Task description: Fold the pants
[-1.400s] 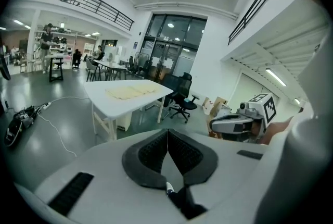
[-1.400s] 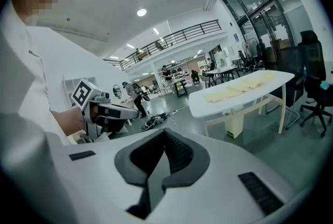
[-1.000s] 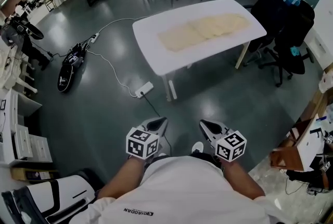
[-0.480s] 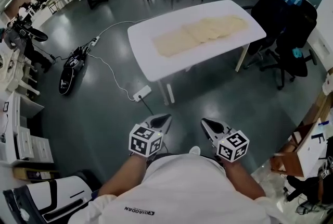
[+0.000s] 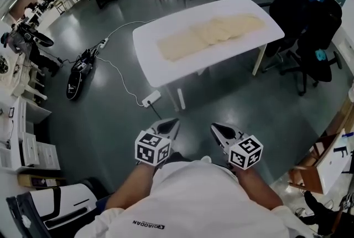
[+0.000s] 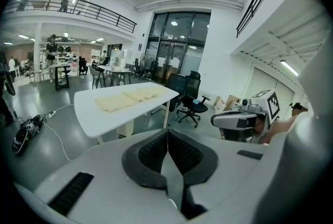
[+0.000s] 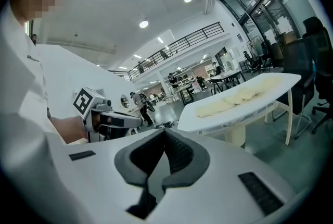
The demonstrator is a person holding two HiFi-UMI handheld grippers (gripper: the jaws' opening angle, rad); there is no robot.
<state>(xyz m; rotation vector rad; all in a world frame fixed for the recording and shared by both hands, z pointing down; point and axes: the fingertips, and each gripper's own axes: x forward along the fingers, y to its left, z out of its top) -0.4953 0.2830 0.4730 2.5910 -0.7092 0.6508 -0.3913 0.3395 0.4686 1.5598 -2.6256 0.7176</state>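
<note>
Cream pants [image 5: 209, 34] lie spread flat along a white table [image 5: 155, 62] some way ahead of me across the grey floor. They also show in the left gripper view as the pants [image 6: 127, 98] and in the right gripper view as the pants [image 7: 237, 98]. My left gripper [image 5: 172, 123] and right gripper [image 5: 214, 129] are held close to my body, well short of the table. Both are shut with nothing between the jaws, pads meeting at the left gripper [image 6: 167, 139] and the right gripper [image 7: 165, 140].
A black office chair [image 5: 310, 37] stands at the table's right end. A white power strip [image 5: 151, 98] with its cable lies on the floor by the table leg. A black bag [image 5: 77, 68] lies on the floor at left, and shelves and boxes [image 5: 326, 159] line the sides.
The table and pants have drawn slightly nearer and shifted left in the head view as I walk toward them. Both grippers stay shut and keep their pose by my body.
</note>
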